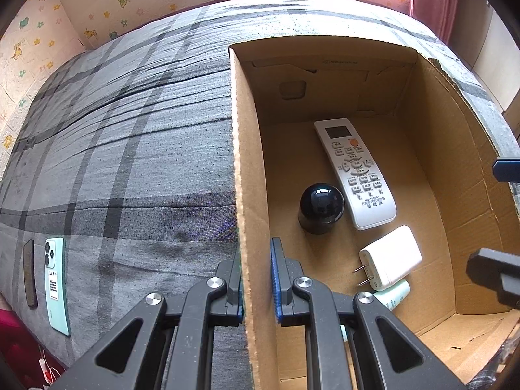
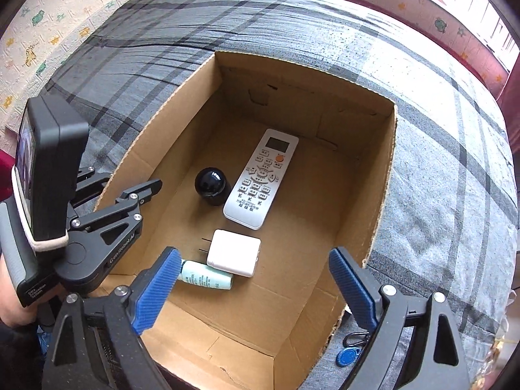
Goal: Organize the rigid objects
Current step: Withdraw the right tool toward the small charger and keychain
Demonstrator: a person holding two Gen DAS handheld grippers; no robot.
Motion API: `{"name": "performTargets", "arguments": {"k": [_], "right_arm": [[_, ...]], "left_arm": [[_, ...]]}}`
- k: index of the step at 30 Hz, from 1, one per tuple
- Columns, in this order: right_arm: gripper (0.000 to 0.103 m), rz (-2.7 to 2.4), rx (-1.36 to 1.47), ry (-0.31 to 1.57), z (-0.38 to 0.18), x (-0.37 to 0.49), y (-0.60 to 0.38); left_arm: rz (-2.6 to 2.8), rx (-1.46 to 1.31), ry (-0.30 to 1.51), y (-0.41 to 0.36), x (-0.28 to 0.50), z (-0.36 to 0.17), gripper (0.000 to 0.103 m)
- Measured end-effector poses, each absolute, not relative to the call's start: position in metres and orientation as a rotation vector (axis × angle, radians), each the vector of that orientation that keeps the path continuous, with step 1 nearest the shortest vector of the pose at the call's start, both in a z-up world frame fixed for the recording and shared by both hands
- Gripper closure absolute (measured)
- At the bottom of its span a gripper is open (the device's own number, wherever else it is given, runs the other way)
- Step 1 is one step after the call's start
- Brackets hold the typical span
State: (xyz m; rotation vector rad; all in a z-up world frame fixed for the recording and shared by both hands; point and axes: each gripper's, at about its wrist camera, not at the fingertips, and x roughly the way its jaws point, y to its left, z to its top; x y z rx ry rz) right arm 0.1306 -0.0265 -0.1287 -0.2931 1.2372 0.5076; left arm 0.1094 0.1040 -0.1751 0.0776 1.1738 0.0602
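A cardboard box (image 1: 250, 195) stands open on the grey plaid bed. Inside lie a white remote (image 1: 356, 172), a black domed object (image 1: 321, 208), a white plug charger (image 1: 390, 256) and a pale green tube (image 1: 393, 294). My left gripper (image 1: 257, 279) is shut on the box's left wall, one pad outside and one inside. In the right wrist view my right gripper (image 2: 253, 256) hangs open above the box's near end, over the charger (image 2: 234, 256) and tube (image 2: 204, 278), with nothing between its blue pads (image 2: 159, 282). The remote (image 2: 260, 178) and dome (image 2: 211, 187) lie further in.
Left of the box on the bed lie a mint green phone (image 1: 58, 286) and a dark flat bar (image 1: 29, 273). A blue key fob (image 2: 349, 356) rests by the box's near right corner. Patterned walls border the bed behind and on the left.
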Motion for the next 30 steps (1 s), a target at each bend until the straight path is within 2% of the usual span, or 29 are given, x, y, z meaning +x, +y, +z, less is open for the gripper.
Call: {"name": "performTargets", "arguments": {"k": [6,18,30], "right_arm": [[0.0,0.465,-0.256,1.214,-0.122,0.133,-0.05],[0.0,0.34,-0.211,1.169,-0.103,0.126,-0.116],[0.0,0.193,-0.131,1.207,-0.129,0.12,-0.174]], "left_arm": [[0.06,0.077,1.174,0.104,0.109,-0.175,0.089],[0.062,0.082,1.174,0.104,0.11,-0.175,0.089],[0.068,0.081,1.174,0.103,0.109,-0.175,0.089]]}}
